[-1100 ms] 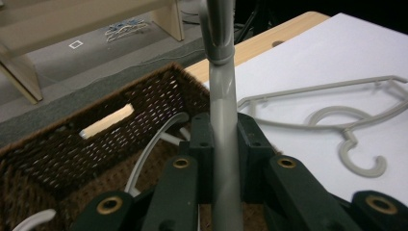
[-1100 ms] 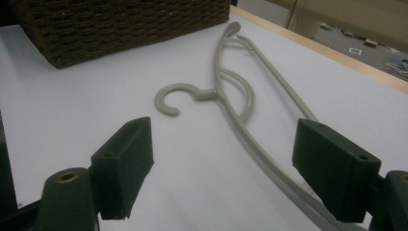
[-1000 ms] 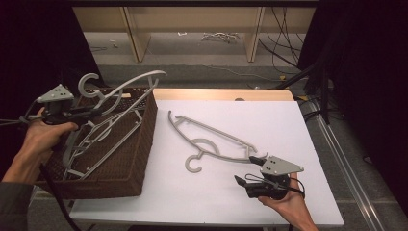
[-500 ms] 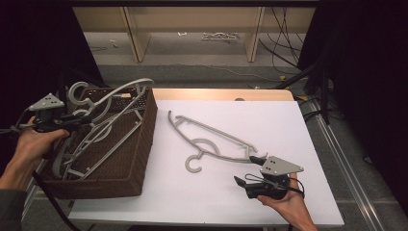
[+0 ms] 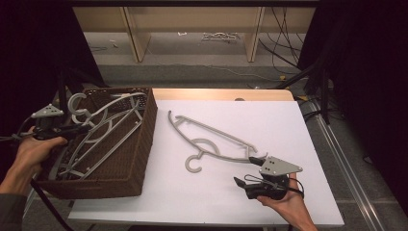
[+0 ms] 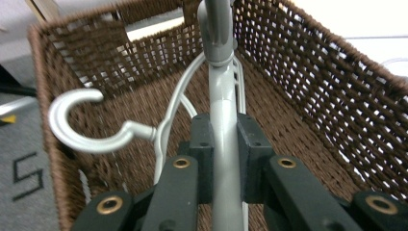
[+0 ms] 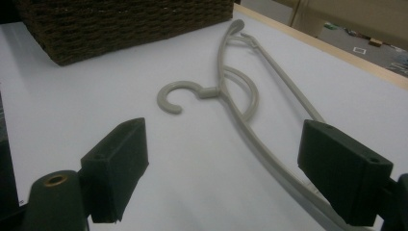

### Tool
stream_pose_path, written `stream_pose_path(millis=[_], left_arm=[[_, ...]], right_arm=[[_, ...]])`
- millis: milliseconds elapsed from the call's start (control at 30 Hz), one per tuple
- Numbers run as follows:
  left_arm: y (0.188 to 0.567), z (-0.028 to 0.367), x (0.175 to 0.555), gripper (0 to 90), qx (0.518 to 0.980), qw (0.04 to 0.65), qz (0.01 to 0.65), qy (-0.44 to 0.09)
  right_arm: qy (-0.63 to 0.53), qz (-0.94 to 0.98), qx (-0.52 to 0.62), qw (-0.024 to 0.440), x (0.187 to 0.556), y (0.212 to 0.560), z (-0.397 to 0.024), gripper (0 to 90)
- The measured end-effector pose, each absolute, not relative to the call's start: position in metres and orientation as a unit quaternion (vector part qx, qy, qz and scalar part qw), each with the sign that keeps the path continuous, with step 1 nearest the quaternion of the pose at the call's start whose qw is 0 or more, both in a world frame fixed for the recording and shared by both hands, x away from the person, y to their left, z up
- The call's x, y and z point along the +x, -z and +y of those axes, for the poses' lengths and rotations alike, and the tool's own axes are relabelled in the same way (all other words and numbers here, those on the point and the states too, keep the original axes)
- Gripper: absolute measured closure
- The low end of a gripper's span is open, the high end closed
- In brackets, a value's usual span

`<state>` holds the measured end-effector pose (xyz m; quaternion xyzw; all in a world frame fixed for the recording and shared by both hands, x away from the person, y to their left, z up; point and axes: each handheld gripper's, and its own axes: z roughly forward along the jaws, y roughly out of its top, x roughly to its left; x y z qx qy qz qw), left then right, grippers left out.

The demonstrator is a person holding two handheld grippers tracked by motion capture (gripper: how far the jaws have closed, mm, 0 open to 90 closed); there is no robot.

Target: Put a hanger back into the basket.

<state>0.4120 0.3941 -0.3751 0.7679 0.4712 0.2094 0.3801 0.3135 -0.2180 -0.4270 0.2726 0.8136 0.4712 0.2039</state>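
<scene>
A dark brown woven wicker basket (image 5: 137, 159) stands at the left end of the white table (image 5: 298, 125), and a grey plastic clothes hanger (image 5: 103, 132) lies slanted inside it — hook (image 5: 77, 103) raised above the far left rim, one arm resting on the rim near the far corner. In the left gripper view a second grey hook (image 6: 82, 122) curls beneath the held bar, so more than one hanger may lie in the basket; how many cannot be told. The left gripper (image 5: 72, 131), held over the basket's left side, has its black pads (image 6: 202, 154) clamped on the hanger's bar.

On the bare tabletop just right of the basket lies another grey plastic hanger (image 5: 211, 139), flat, its hook (image 5: 193, 163) pointing toward the person. The right gripper (image 5: 249, 171) rests low at the near right, jaws spread wide — one end of this hanger's arm (image 7: 269, 159) runs between its pads (image 7: 120, 163) without being pressed. Beyond the table stand pale wooden shelf legs (image 5: 132, 33) and loose black cables (image 5: 284, 33) on the floor.
</scene>
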Motion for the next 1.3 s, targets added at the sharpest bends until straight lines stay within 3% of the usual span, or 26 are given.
stream_pose_path(millis=[467, 667, 933, 1000, 1133, 1300], left_arm=[[0.403, 0.383, 0.424, 79.2, 0.771, 0.370, 0.498, -0.143], [0.405, 0.386, 0.428, 77.0, 0.787, 0.319, 0.501, -0.165], [0.409, 0.392, 0.431, 69.8, 0.752, 0.316, 0.545, -0.191], [0.406, 0.395, 0.430, 61.4, 0.748, 0.304, 0.554, -0.201], [0.398, 0.400, 0.424, 59.1, 0.729, 0.323, 0.560, -0.225], [0.379, 0.394, 0.410, 47.7, 0.688, 0.376, 0.565, -0.258]], right_arm=[[-0.467, 0.819, 0.268, 0.198, 0.314, 0.429, -0.218, 19.2], [-0.468, 0.819, 0.268, 0.197, 0.315, 0.430, -0.218, 19.2], [-0.470, 0.818, 0.268, 0.195, 0.315, 0.430, -0.219, 19.2], [-0.468, 0.819, 0.270, 0.194, 0.315, 0.430, -0.219, 19.2], [-0.469, 0.818, 0.271, 0.193, 0.314, 0.430, -0.219, 19.2], [-0.468, 0.817, 0.274, 0.194, 0.315, 0.431, -0.218, 19.3]])
